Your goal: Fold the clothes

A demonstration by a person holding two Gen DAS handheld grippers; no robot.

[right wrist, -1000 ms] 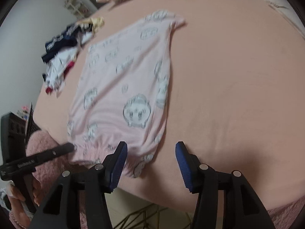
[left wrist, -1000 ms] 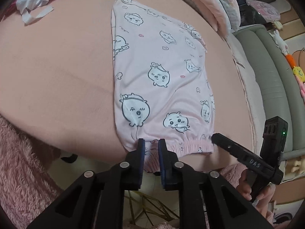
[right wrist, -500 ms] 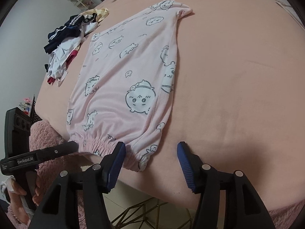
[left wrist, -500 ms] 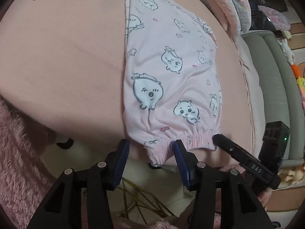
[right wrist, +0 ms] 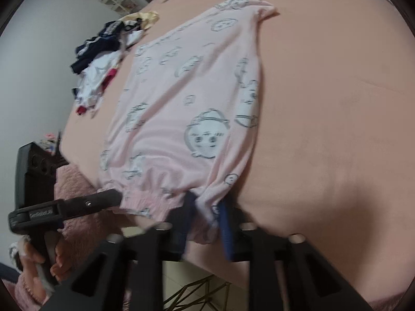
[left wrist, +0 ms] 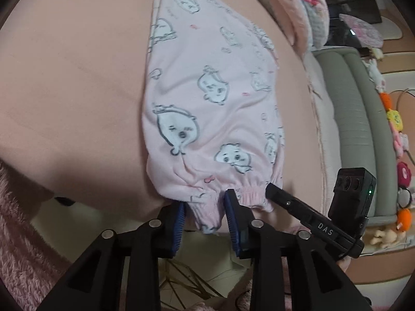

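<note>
Pink pyjama trousers with cartoon faces (left wrist: 215, 98) lie flat on the pink bed, elastic waistband hanging over the near edge; they also show in the right wrist view (right wrist: 186, 103). My left gripper (left wrist: 203, 211) straddles the left part of the waistband, jaws part-closed with cloth between the blue pads, a gap still visible. My right gripper (right wrist: 206, 216) straddles the right corner of the waistband, jaws narrowed around the cloth and blurred. Each gripper shows in the other's view: the right (left wrist: 298, 207) and the left (right wrist: 85, 204).
A heap of dark and white clothes (right wrist: 103, 59) lies on the bed's far left. Pillows (left wrist: 306, 5) lie at the head. A grey-green sofa (left wrist: 363, 119) with plush toys stands beside the bed. The pink bedsheet (right wrist: 337, 103) spreads to the right.
The left gripper opened, then moved onto the waistband and narrowed. The right gripper moved forward onto the waistband corner and its jaws closed in. The waistband bunched up.
</note>
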